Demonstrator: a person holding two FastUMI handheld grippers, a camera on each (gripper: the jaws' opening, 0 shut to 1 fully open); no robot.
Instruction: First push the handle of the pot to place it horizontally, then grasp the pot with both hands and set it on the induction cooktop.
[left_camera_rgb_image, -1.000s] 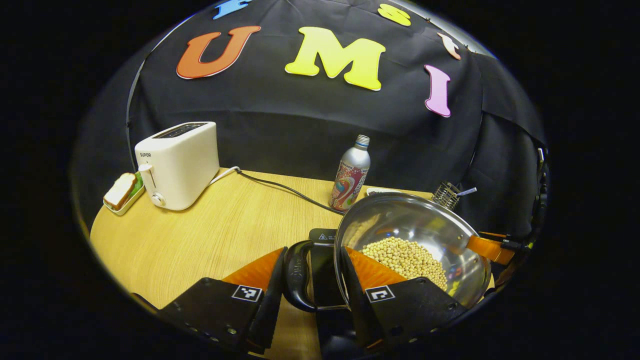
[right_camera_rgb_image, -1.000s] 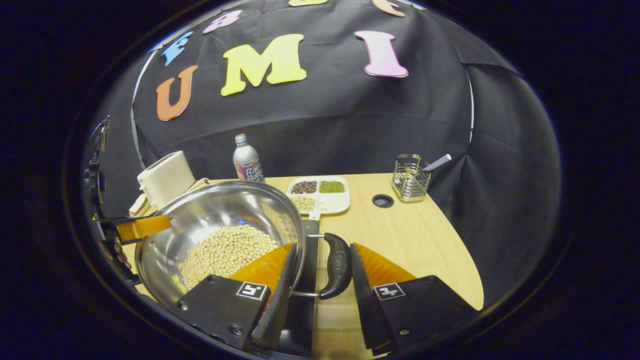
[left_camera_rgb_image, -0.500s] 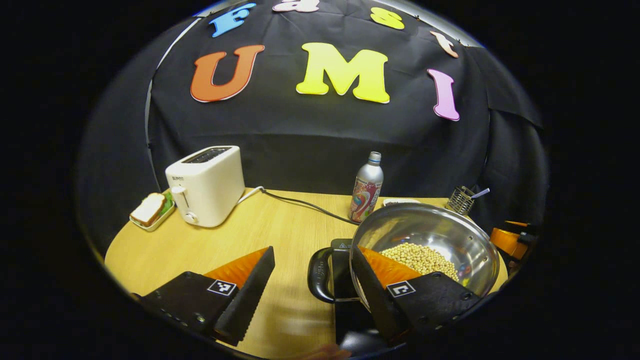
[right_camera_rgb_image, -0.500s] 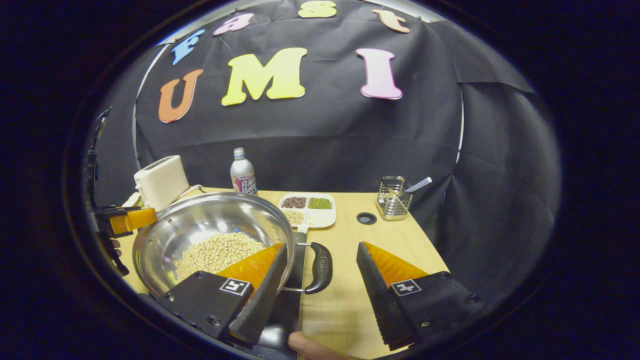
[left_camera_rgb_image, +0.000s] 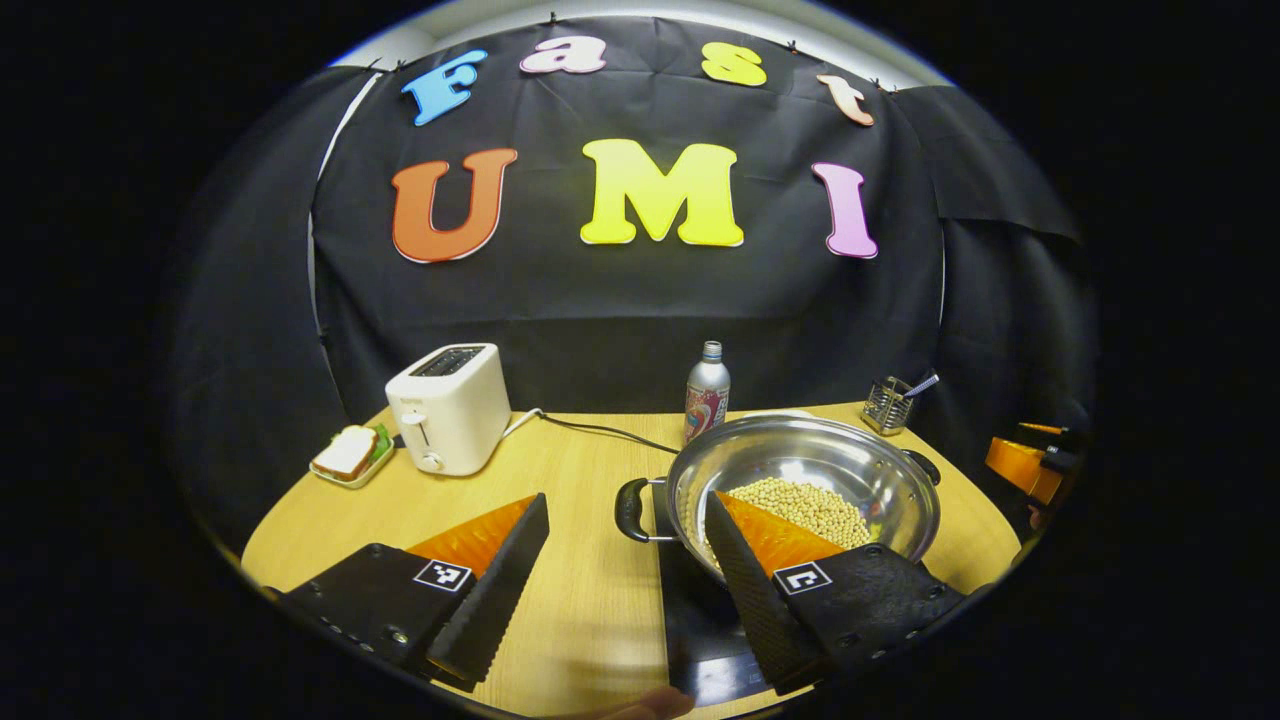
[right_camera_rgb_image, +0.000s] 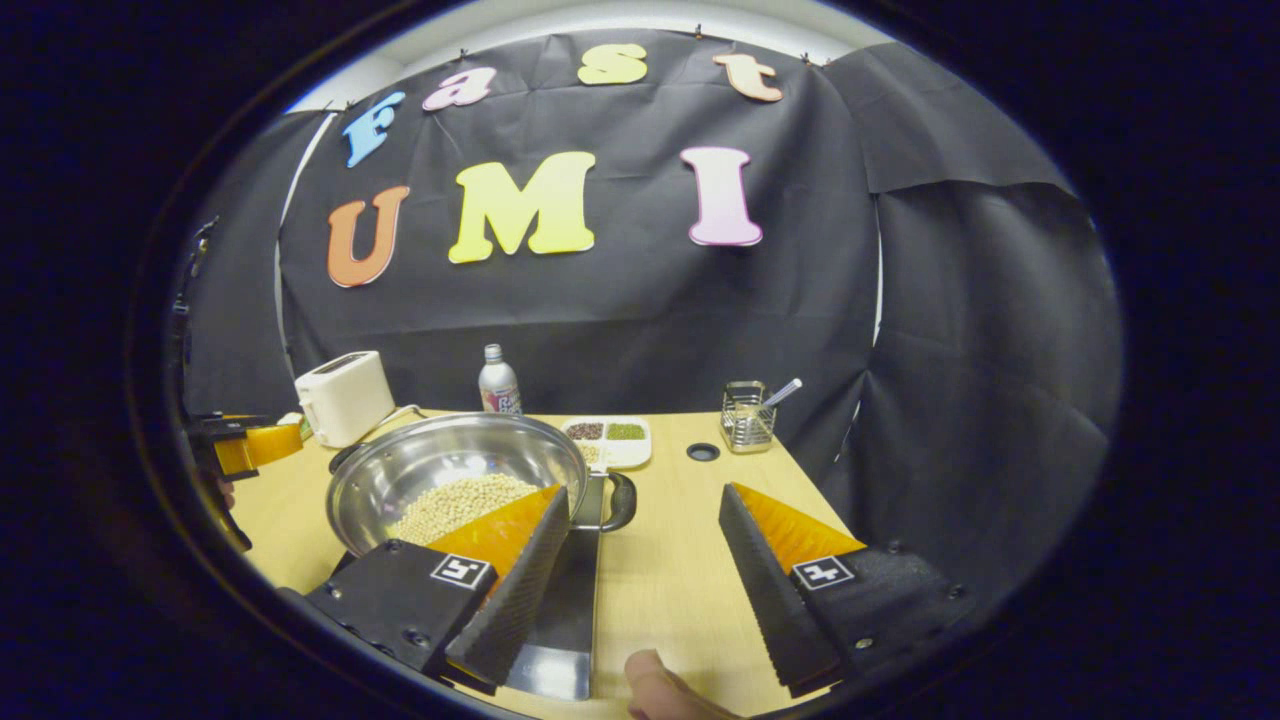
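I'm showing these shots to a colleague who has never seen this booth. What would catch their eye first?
Most likely the shiny steel pot, sitting on the dark induction cooktop near the table's front edge, with pale beans heaped inside it. Next, the left hand-held gripper and the right hand-held gripper, each wide open in the foreground. Farther back stand a white toaster at the left and a bottle behind the pot.

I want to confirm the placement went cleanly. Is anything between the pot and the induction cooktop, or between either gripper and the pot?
Nothing visible. The pot sits on the induction cooktop with nothing seen wedged under it. The left gripper and right gripper are open, with only bare table or cooktop before the pot's handles.
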